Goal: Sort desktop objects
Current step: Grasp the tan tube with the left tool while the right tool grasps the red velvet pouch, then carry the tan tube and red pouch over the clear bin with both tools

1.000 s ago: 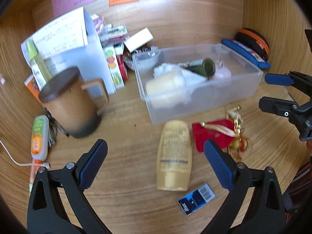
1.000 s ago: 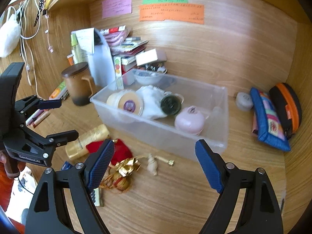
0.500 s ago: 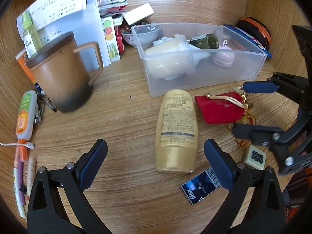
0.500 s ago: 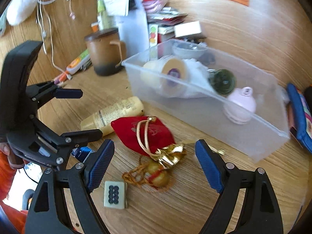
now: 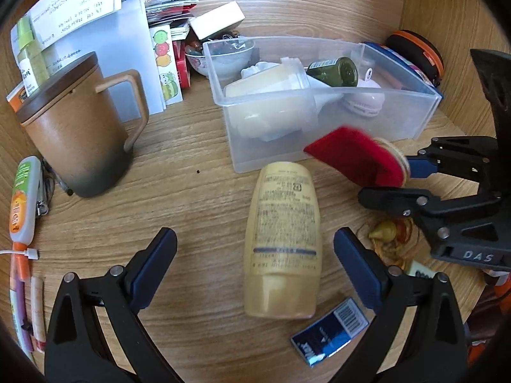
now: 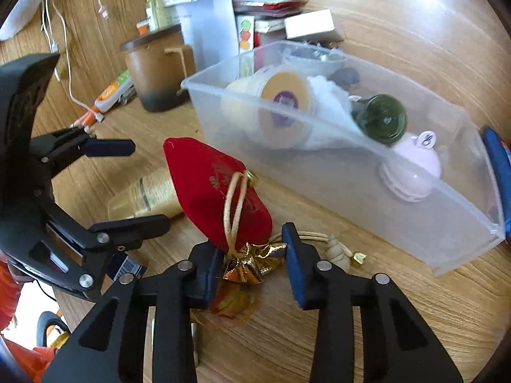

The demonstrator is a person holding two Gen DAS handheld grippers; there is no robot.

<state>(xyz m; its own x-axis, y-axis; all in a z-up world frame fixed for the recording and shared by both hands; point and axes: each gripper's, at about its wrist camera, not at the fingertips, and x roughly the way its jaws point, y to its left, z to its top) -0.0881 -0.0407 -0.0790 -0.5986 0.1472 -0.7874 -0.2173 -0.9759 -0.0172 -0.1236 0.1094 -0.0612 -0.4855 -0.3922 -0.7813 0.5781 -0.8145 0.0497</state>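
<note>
My right gripper is shut on the gold neck of a red drawstring pouch and holds it tilted up off the desk; the pouch also shows in the left wrist view, raised in front of the clear plastic bin. The bin holds a cream jar, a green bottle and a pink round item. My left gripper is open and empty, its fingers on either side of a yellow lotion bottle that lies on the desk.
A brown lidded mug stands at left with papers and boxes behind it. A blue card, a gold ornament and a tile lie near the bottle. Pens and a tube lie at far left. Pouches sit right of the bin.
My right gripper has closed on the red pouch's neck and lifted it off the desk. My left gripper has moved closer over the yellow bottle.
</note>
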